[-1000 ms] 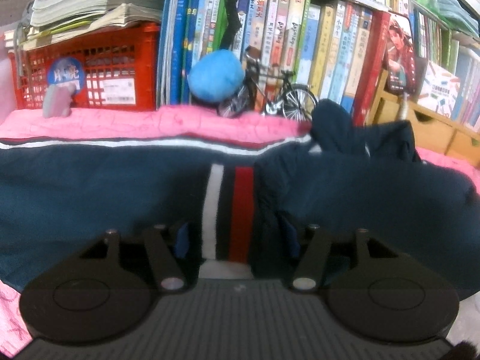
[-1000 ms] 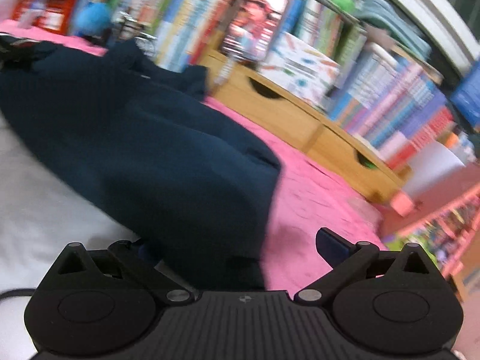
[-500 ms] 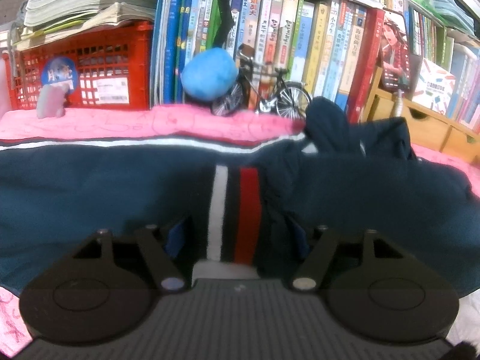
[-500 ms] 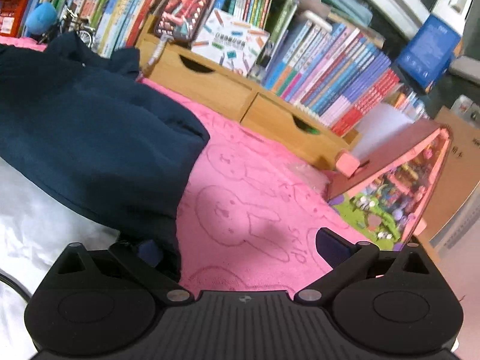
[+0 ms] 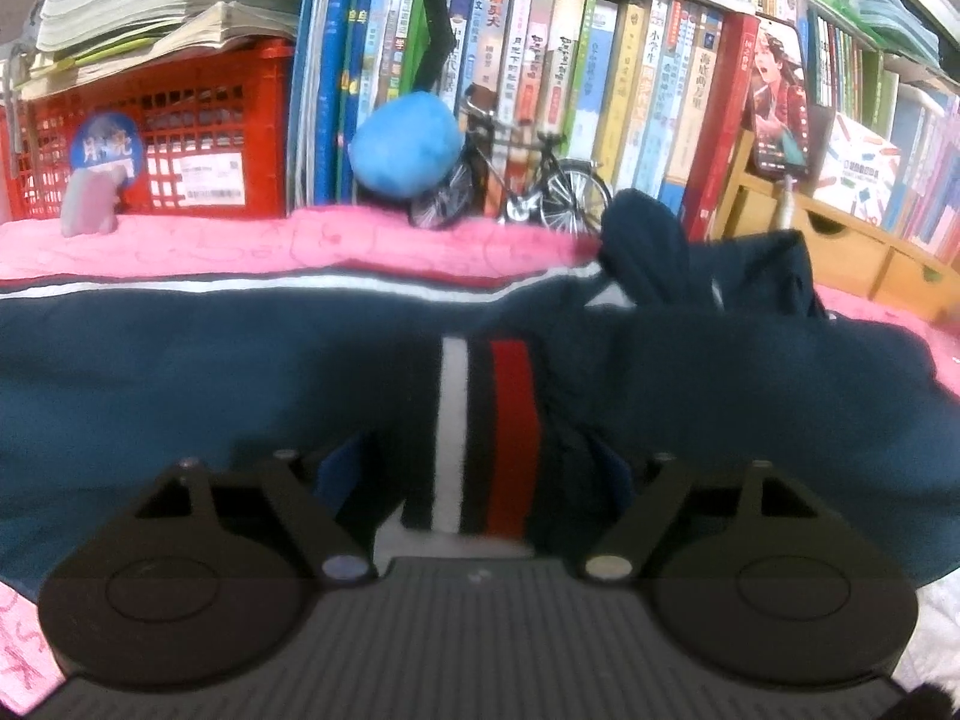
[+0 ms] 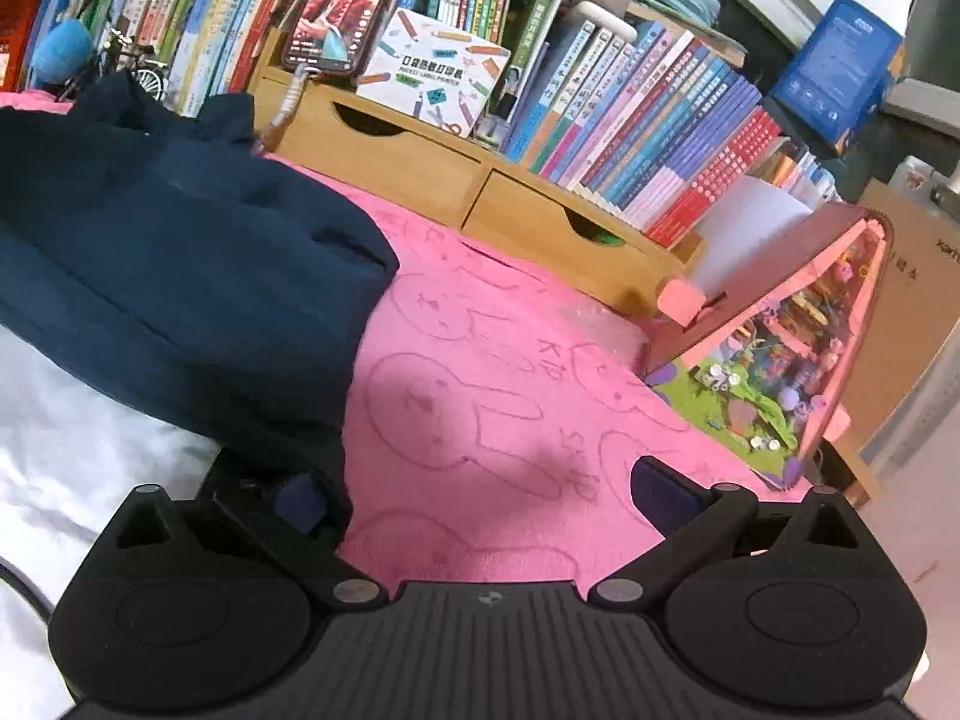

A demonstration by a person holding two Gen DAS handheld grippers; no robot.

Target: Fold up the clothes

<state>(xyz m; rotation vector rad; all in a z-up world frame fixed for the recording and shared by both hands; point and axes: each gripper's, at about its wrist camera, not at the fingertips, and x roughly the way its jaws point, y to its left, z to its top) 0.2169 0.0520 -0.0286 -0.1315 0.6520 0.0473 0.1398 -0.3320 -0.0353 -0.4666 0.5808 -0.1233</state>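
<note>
— Where's the big dark blue cloth top (image 5: 180, 372) with the red and white stripe?
— Flat on the pink bunny blanket (image 6: 480, 396). The left hand-held gripper (image 5: 474, 474) is opening around its cuff, letting go.
— And the right hand-held gripper (image 6: 480, 492)?
— Wide open, empty. Next, I think, grab another edge.

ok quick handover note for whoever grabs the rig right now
Left tongs: jaws opening, the navy garment with its red and white stripe between them, pads apparently off the cloth.
Right tongs: open, over the pink blanket, one finger under the garment's edge.
Garment lies bunched on the blanket before the bookshelf.
Done: some fabric is doubled over.
Left: flatten and finish folding.
</note>
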